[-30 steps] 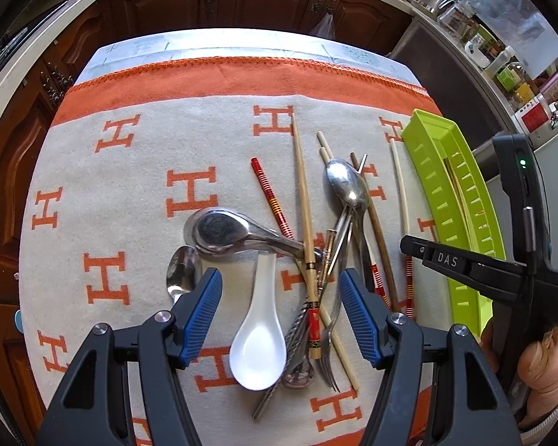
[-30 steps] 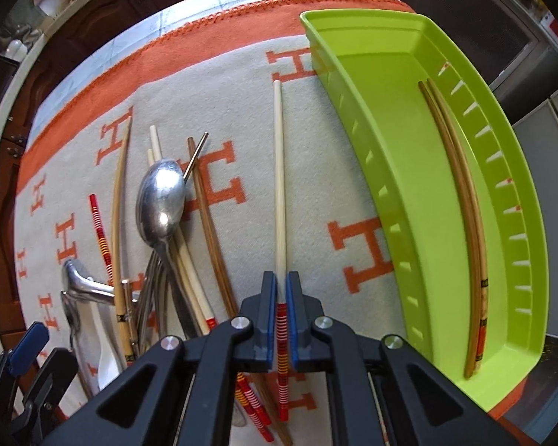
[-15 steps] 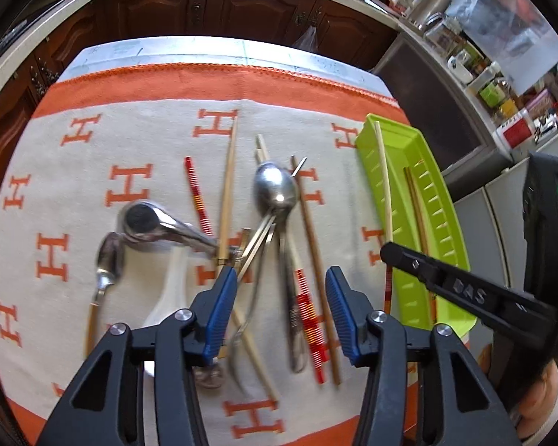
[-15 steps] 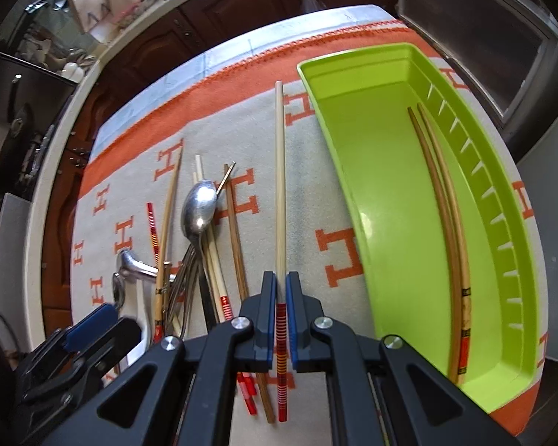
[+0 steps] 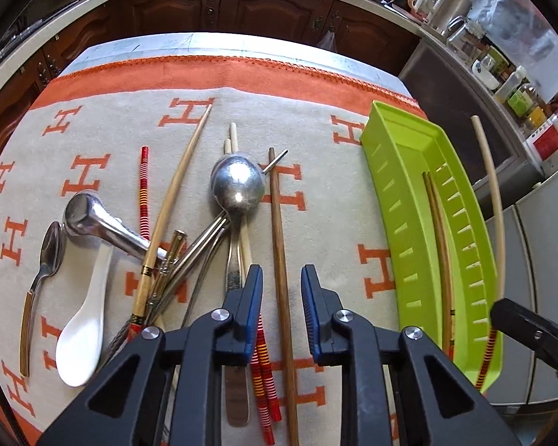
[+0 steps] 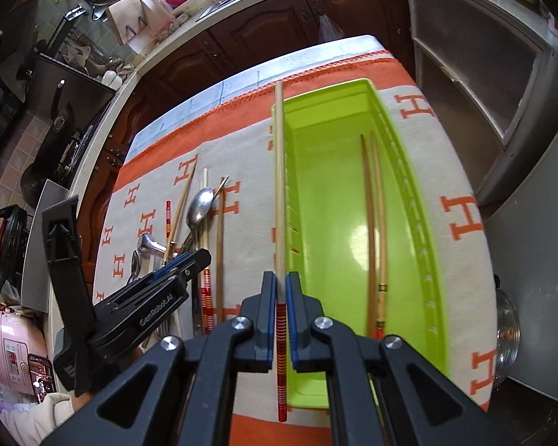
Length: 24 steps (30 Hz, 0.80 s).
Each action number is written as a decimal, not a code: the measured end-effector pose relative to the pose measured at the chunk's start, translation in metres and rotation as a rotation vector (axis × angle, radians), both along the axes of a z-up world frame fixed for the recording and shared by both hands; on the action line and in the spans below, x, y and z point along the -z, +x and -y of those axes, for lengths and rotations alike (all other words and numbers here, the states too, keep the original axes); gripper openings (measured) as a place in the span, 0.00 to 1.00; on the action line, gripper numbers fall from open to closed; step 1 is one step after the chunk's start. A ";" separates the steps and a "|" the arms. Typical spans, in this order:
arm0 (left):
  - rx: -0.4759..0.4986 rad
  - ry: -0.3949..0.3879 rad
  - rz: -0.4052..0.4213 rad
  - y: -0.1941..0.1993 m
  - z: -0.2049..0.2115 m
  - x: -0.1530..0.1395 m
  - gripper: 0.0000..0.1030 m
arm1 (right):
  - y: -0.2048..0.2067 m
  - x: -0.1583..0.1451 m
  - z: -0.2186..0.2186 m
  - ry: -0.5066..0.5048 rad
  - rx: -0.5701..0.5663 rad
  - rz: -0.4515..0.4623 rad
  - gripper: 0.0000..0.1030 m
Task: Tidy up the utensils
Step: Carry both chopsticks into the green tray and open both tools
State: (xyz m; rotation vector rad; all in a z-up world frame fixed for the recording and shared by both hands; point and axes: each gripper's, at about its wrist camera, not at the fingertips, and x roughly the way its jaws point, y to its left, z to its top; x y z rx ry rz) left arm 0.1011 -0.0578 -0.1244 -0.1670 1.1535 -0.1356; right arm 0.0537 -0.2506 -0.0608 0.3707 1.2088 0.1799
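Note:
My right gripper (image 6: pixel 281 316) is shut on a pale chopstick with a red striped end (image 6: pixel 279 193) and holds it in the air over the left wall of the green tray (image 6: pixel 433 260); the chopstick also shows in the left wrist view (image 5: pixel 493 200). Two brown chopsticks (image 6: pixel 374 223) lie in the tray. My left gripper (image 5: pixel 281 304) is open low over the cloth, its pads either side of a dark brown chopstick (image 5: pixel 279 238). Left of it lies a pile: a steel spoon (image 5: pixel 238 186), a ladle (image 5: pixel 93 219), a white soup spoon (image 5: pixel 83 330), more chopsticks.
An orange and beige H-patterned cloth (image 5: pixel 93 119) covers the table. A small teaspoon (image 5: pixel 42 271) lies at the far left. Dark wood cabinets (image 5: pixel 241 7) stand behind the table, and a fridge (image 6: pixel 532 271) stands close on the right.
My right gripper lifted the striped chopstick off the cloth and carried it right, over the tray. My left gripper moved right and lower, narrowing around the dark brown chopstick.

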 end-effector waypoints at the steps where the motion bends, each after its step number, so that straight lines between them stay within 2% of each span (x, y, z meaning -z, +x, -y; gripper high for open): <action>1: 0.001 0.010 -0.001 0.001 0.002 0.002 0.17 | -0.001 0.001 0.003 0.002 0.005 0.000 0.05; 7: 0.015 0.079 -0.020 0.002 0.018 0.016 0.16 | -0.008 0.007 0.020 0.005 0.022 0.004 0.05; 12: 0.023 0.158 0.021 -0.003 0.029 0.019 0.15 | -0.011 0.010 0.030 0.012 0.033 0.002 0.05; 13: 0.024 0.170 0.027 -0.004 0.031 0.019 0.14 | -0.010 0.011 0.032 0.013 0.034 0.002 0.05; 14: 0.029 0.184 0.032 -0.005 0.033 0.020 0.05 | -0.010 0.012 0.033 0.013 0.035 0.001 0.05; 17: 0.050 0.221 0.035 -0.008 0.040 0.018 0.04 | -0.010 0.013 0.037 0.020 0.039 0.000 0.05; 21: 0.041 0.171 -0.008 -0.006 0.036 0.013 0.04 | -0.007 0.012 0.039 0.019 0.033 0.002 0.05; 24: 0.032 0.123 -0.026 -0.011 0.033 -0.002 0.04 | -0.006 0.011 0.039 0.009 0.028 0.002 0.05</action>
